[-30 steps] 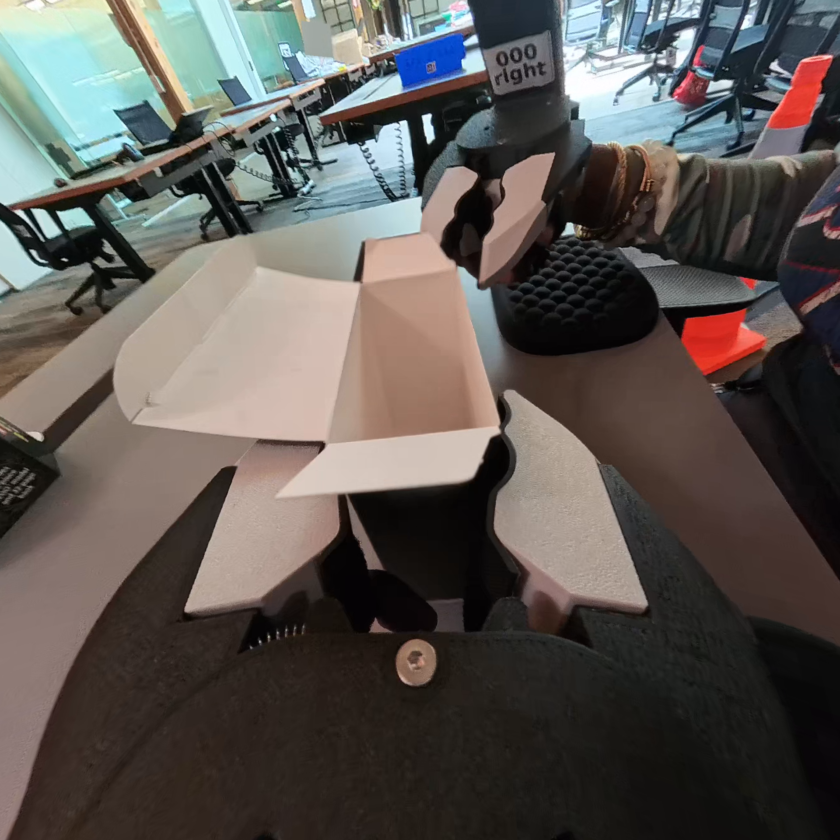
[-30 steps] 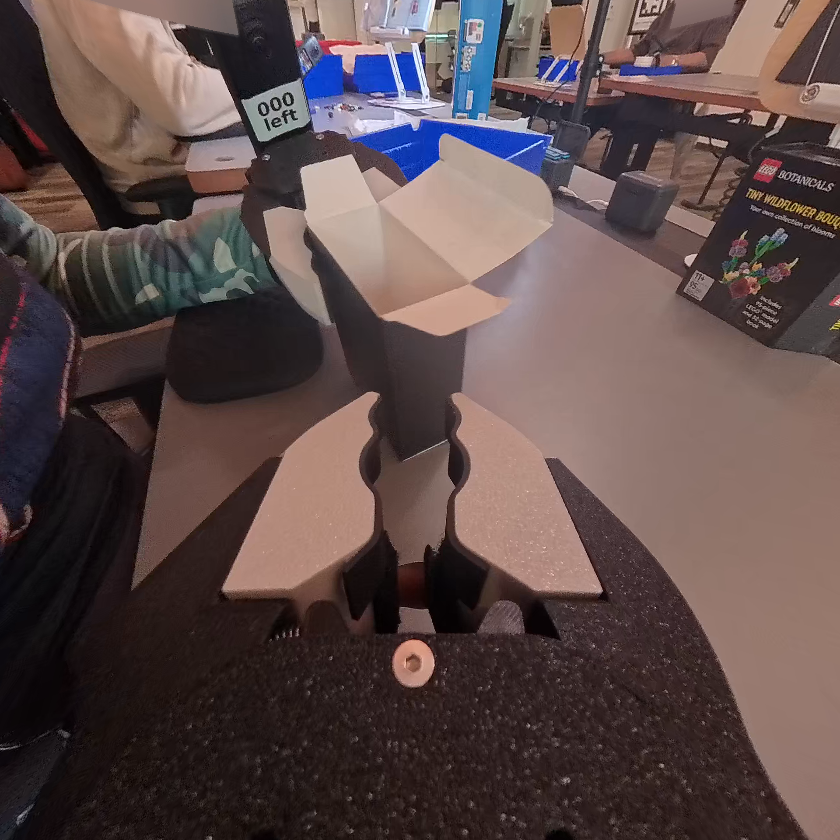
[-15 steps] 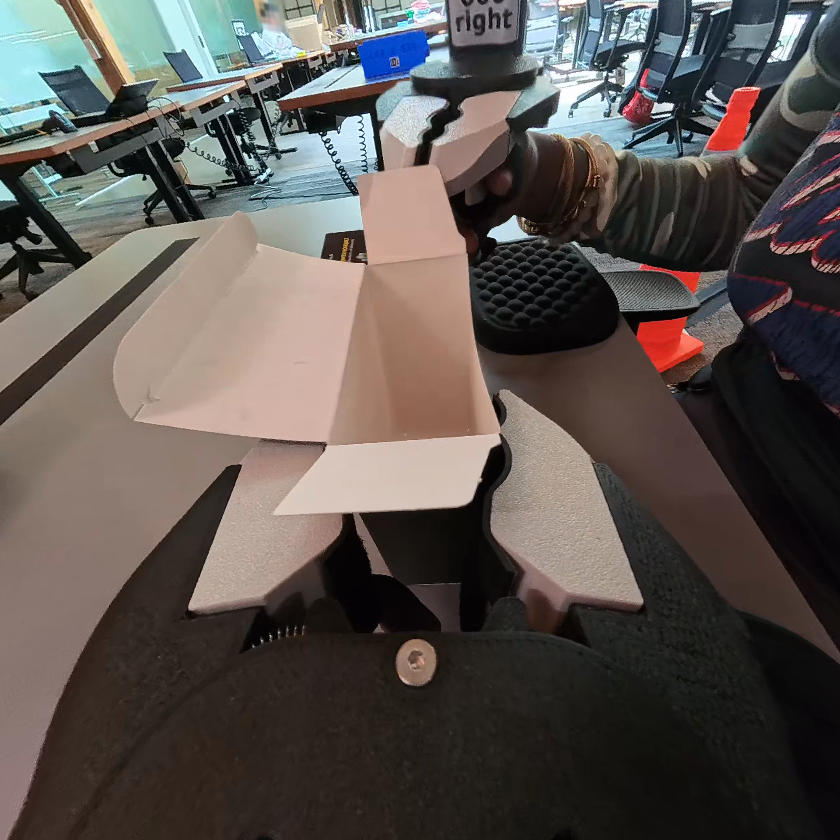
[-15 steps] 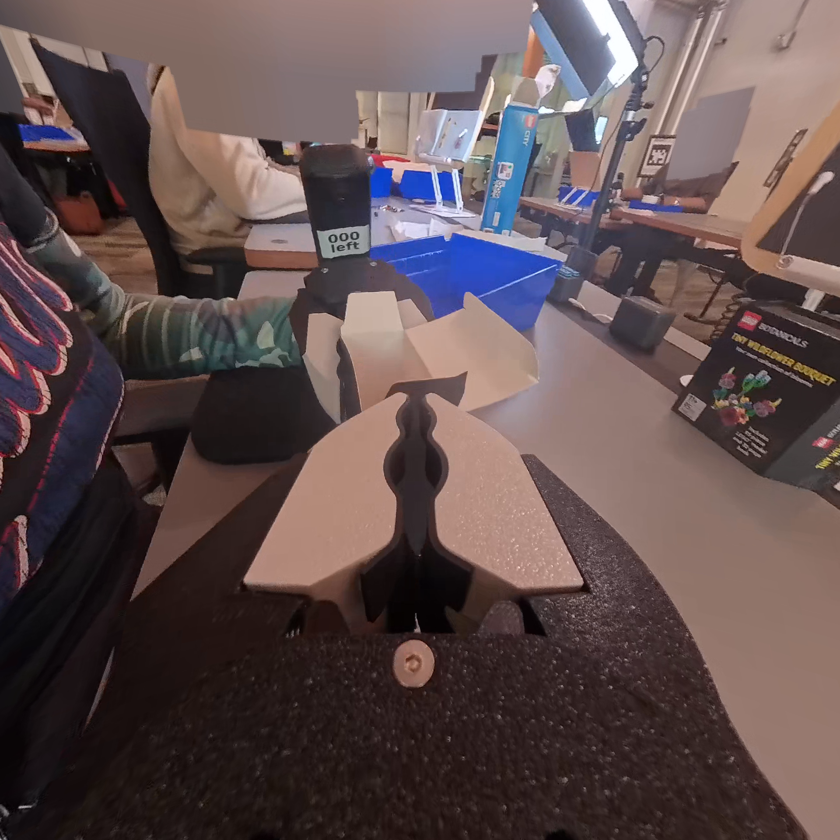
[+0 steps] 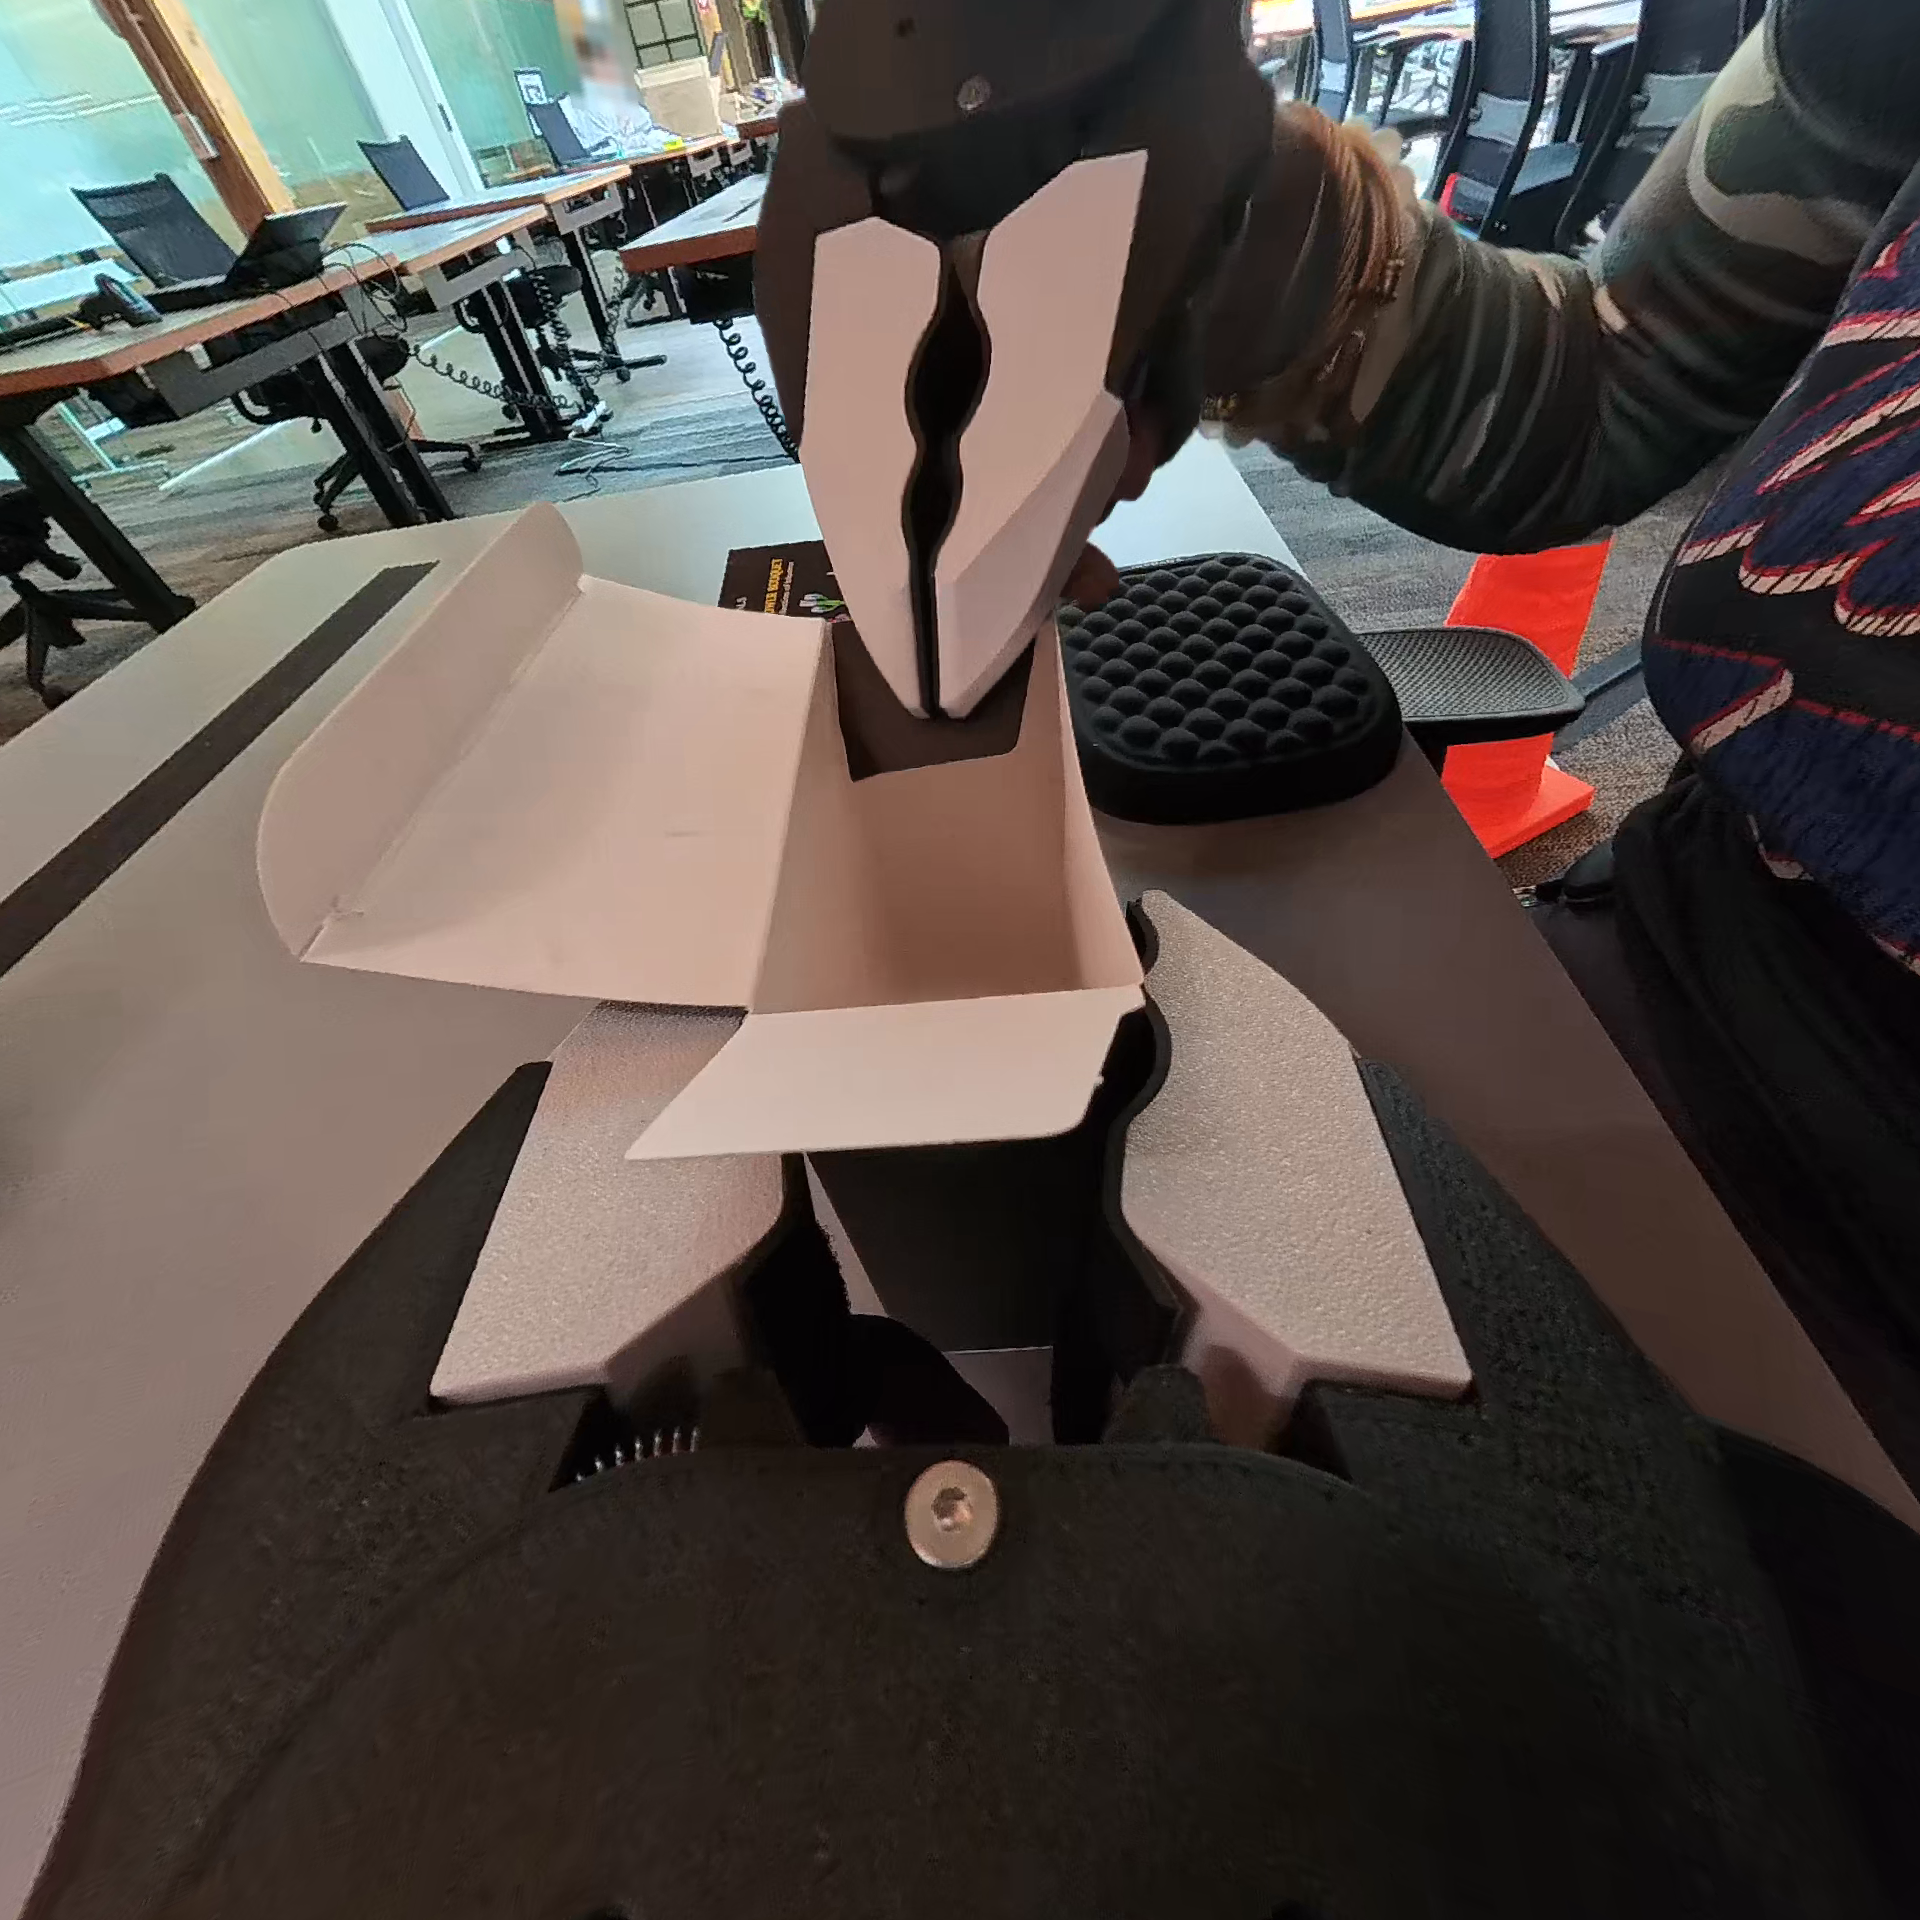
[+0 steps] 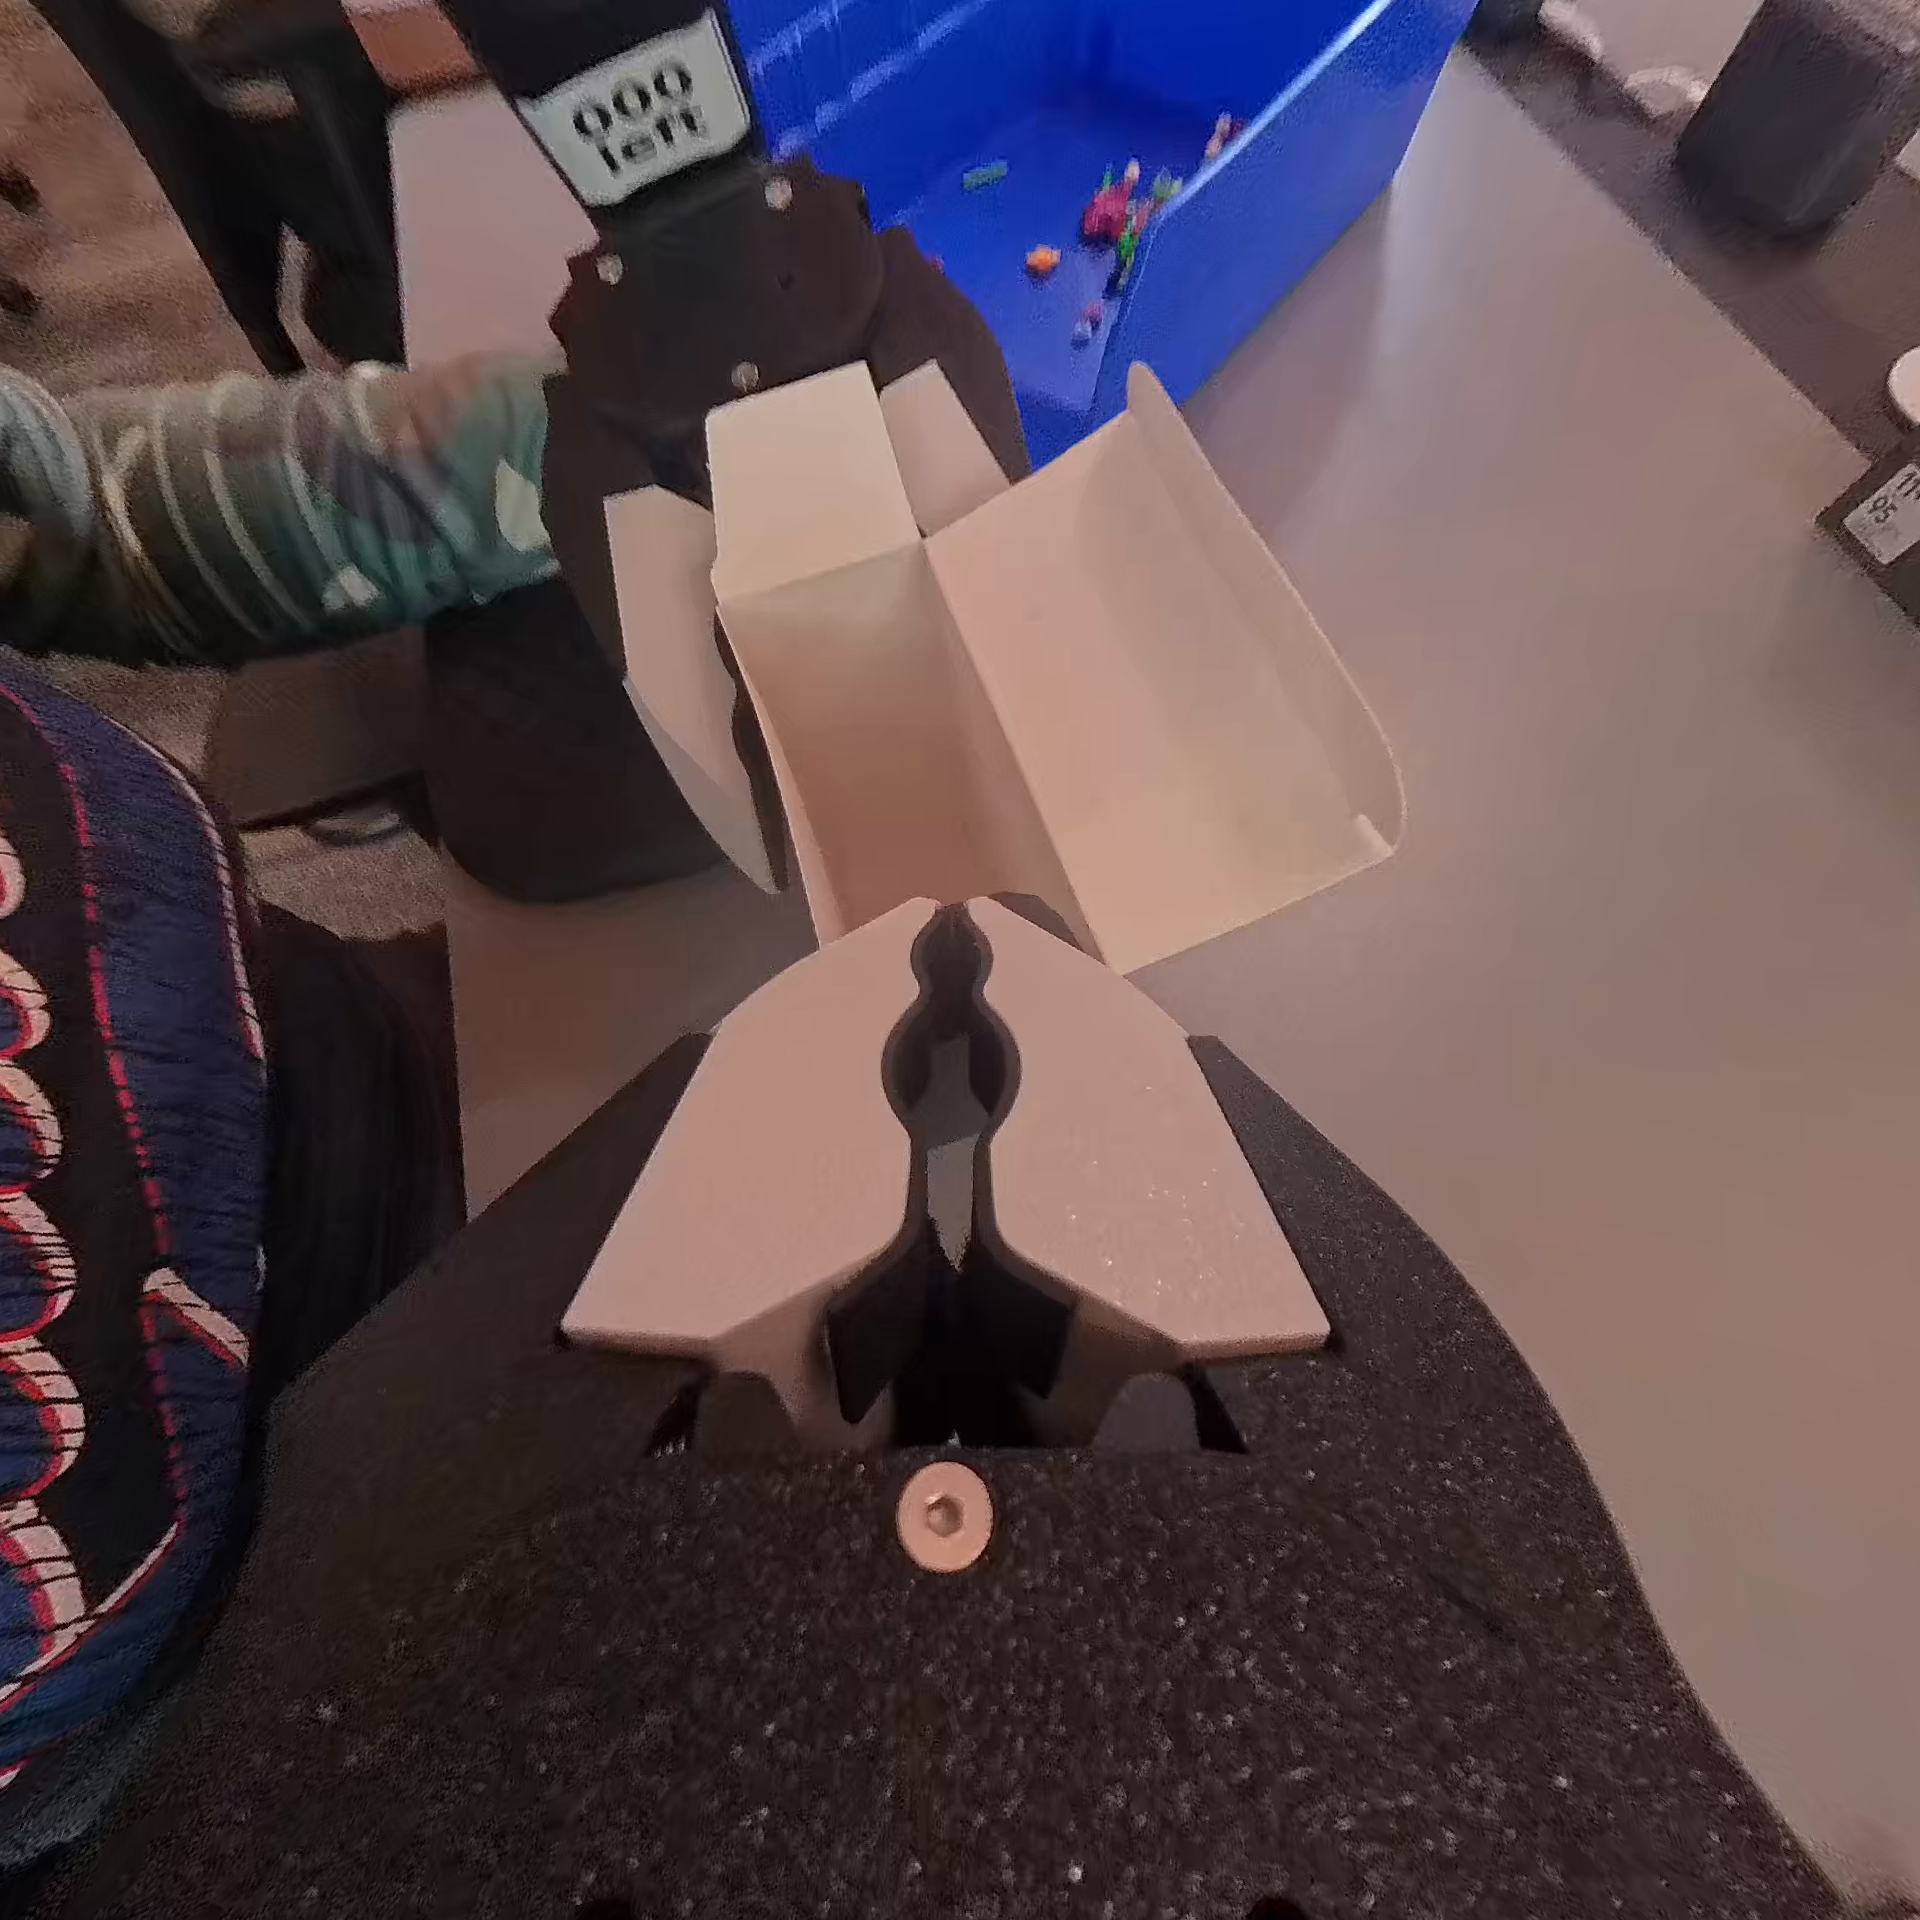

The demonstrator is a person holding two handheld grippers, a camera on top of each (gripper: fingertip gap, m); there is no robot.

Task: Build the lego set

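Left wrist view shows the left claw (image 5: pixel 956 1122) gripping the dark body of an open box (image 5: pixel 935 904), one finger on each side of it. The box stands upright on the grey desk (image 5: pixel 177 1143), and its white inside looks empty as far as I can see. A wide white flap (image 5: pixel 540 800) spreads out toward 9 o'clock, and a small flap (image 5: pixel 883 1081) folds toward the camera. At 12 o'clock the right claw (image 5: pixel 935 707) comes down from above with its two fingers pressed together. Its tip is at the far flap of the box, which is bent down and dark; I cannot tell if it pinches the flap or only touches it.

Right wrist view shows the right claw (image 6: pixel 948 914) closed at the near edge of the box (image 6: pixel 883 727). Behind the box, at 1 o'clock, a blue bin (image 6: pixel 1226 260) holds small coloured lego pieces (image 6: pixel 1112 218). A black padded rest (image 5: pixel 1226 686) lies on the desk at 2 o'clock in the left wrist view.
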